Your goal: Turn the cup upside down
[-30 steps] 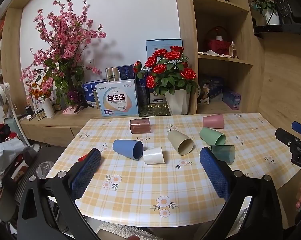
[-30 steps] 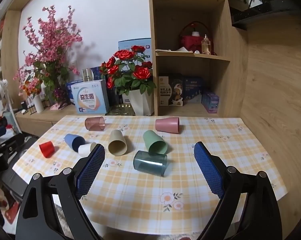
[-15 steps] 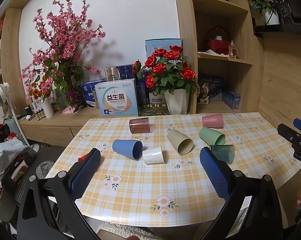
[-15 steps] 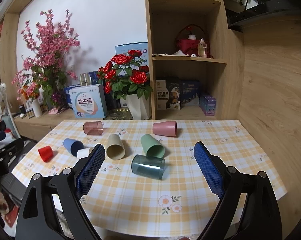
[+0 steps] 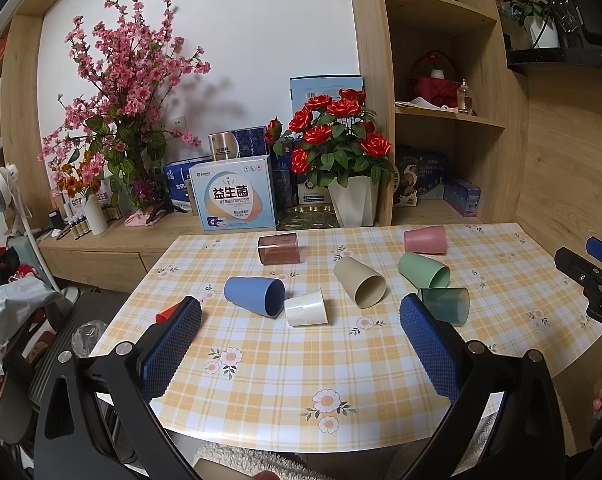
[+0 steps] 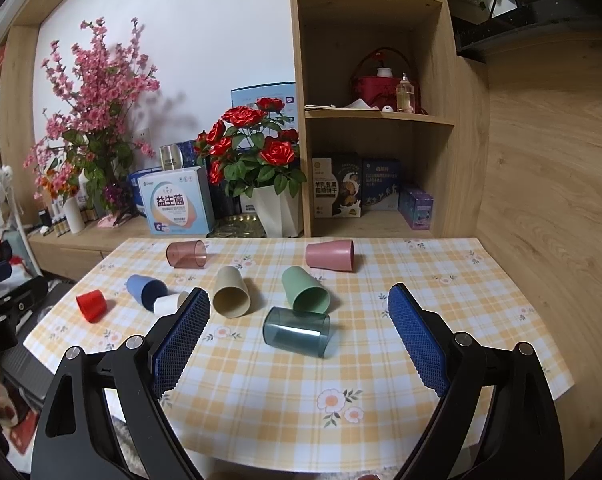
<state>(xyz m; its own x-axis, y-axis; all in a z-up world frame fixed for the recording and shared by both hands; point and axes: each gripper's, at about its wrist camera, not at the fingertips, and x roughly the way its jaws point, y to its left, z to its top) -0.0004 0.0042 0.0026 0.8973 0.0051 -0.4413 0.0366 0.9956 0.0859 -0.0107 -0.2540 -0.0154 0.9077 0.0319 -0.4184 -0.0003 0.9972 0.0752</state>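
Observation:
Several cups lie on their sides on the checked table (image 6: 285, 376): a clear teal cup (image 6: 296, 331) nearest my right gripper, a green cup (image 6: 305, 289), a beige cup (image 6: 231, 292), a pink cup (image 6: 330, 254), a clear brown cup (image 6: 186, 254), a blue cup (image 5: 255, 295), a white cup (image 5: 306, 307) and a red cup (image 6: 91, 305). My right gripper (image 6: 299, 336) is open and empty, held above the table's near edge facing the teal cup. My left gripper (image 5: 301, 340) is open and empty, near the white cup.
A white pot of red roses (image 6: 279, 210), a blue-and-white box (image 6: 175, 205) and a pink blossom vase (image 5: 97, 214) stand on the low cabinet behind the table. A wooden shelf unit (image 6: 377, 120) rises at the back right. A wood wall (image 6: 549, 208) borders the table's right side.
The right gripper has moved slightly forward and left toward the cups, so they look larger. The left gripper has barely moved. Both stay open.

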